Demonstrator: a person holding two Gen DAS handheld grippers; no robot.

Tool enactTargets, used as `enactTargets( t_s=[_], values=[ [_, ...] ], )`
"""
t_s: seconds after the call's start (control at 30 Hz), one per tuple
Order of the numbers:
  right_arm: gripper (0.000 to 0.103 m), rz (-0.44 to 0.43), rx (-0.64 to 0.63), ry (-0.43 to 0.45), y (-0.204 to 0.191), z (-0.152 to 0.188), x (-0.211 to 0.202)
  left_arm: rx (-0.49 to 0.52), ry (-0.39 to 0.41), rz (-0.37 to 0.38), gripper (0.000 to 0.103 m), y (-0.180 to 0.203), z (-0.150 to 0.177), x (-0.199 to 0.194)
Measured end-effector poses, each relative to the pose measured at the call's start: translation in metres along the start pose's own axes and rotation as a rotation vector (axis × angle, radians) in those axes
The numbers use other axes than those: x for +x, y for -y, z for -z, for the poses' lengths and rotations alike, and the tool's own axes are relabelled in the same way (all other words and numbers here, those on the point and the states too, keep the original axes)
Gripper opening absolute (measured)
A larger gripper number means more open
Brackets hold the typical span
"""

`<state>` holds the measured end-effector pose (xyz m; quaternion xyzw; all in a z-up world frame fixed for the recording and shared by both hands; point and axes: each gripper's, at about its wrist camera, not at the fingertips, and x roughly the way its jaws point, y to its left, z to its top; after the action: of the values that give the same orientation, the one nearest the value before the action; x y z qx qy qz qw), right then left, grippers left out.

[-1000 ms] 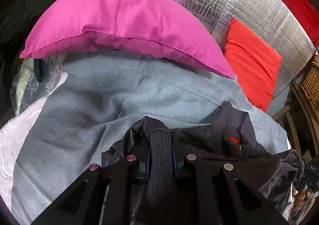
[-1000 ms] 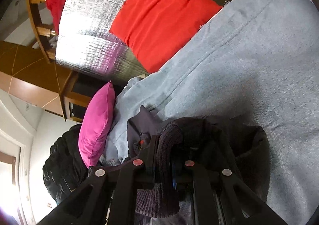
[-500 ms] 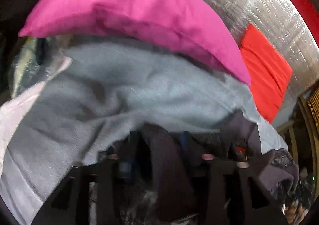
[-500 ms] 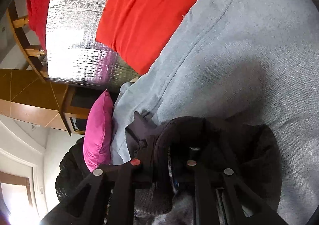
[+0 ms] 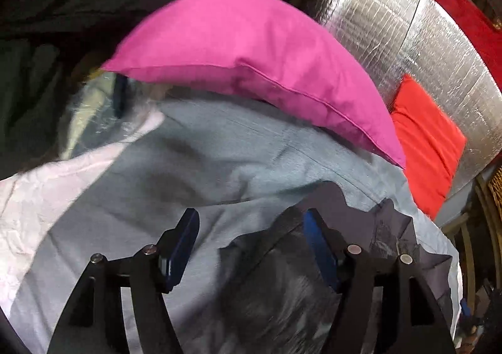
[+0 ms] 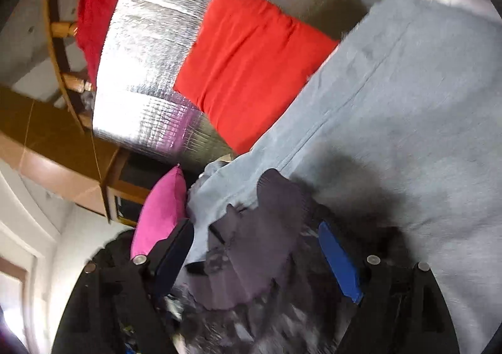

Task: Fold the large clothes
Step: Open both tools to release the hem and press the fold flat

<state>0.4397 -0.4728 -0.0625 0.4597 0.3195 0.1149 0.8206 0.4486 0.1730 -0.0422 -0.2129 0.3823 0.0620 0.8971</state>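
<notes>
Dark charcoal jacket, a crumpled garment with a shiny lining, lies bunched on the pale grey-blue fleece blanket at the near edge of the bed, just below both tools.

In the left wrist view, the left gripper has just been opening; its jaws stand apart with blue pads clear of the cloth. Bare blanket shows under the left pad, and the jacket's edge lies loose by the right one, unpressed. Farther off, a bright pink satin cushion rests on the blanket's far side, with a flat red cushion to its right against a silver quilted foil panel.

In the right wrist view, the right gripper has likewise just been opening and stands released, the jacket's dark ribbed part lying free between its pads.

By my judgement, one fold or placement is finished and the cloth let go. The jacket looks heaped rather than flat, so smoothing and further folds likely remain.
</notes>
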Motion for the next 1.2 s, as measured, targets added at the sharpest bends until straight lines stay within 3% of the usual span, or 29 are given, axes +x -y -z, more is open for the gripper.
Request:
enactTargets(
  t_s=[0.13, 0.27, 0.37, 0.5, 0.67, 0.83, 1.1, 1.13, 1.2],
  values=[
    [0.085, 0.019, -0.103, 0.04, -0.008, 0.029, -0.046, -0.024, 0.032, 0.036, 0.07, -0.029, 0.022, -0.04],
    [0.086, 0.027, -0.131, 0.036, 0.001, 0.09, -0.088, -0.046, 0.038, 0.079, 0.076, -0.052, 0.063, -0.073],
    [0.088, 0.035, -0.06, 0.017, 0.024, 0.145, -0.112, -0.045, 0.019, 0.097, 0.08, -0.058, 0.1, -0.089],
    [0.088, 0.053, 0.066, -0.017, 0.055, 0.187, -0.113, -0.055, -0.042, 0.123, 0.081, -0.053, 0.132, -0.087],
    [0.088, 0.039, 0.203, -0.023, 0.068, 0.198, -0.092, -0.107, -0.096, 0.084, 0.081, -0.042, 0.154, -0.065],
    [0.088, 0.042, 0.271, 0.042, 0.066, 0.192, -0.075, -0.125, -0.074, 0.05, 0.087, -0.031, 0.158, -0.053],
    [0.089, 0.096, 0.337, 0.114, 0.057, 0.188, -0.058, -0.314, -0.086, 0.04, 0.088, -0.054, 0.147, -0.034],
    [0.089, 0.106, 0.335, 0.118, 0.055, 0.187, -0.055, -0.333, -0.102, 0.045, 0.087, -0.056, 0.144, -0.03],
    [0.086, 0.119, 0.31, 0.118, 0.046, 0.183, -0.048, -0.35, -0.11, 0.04, 0.074, -0.059, 0.139, -0.025]
  ],
)
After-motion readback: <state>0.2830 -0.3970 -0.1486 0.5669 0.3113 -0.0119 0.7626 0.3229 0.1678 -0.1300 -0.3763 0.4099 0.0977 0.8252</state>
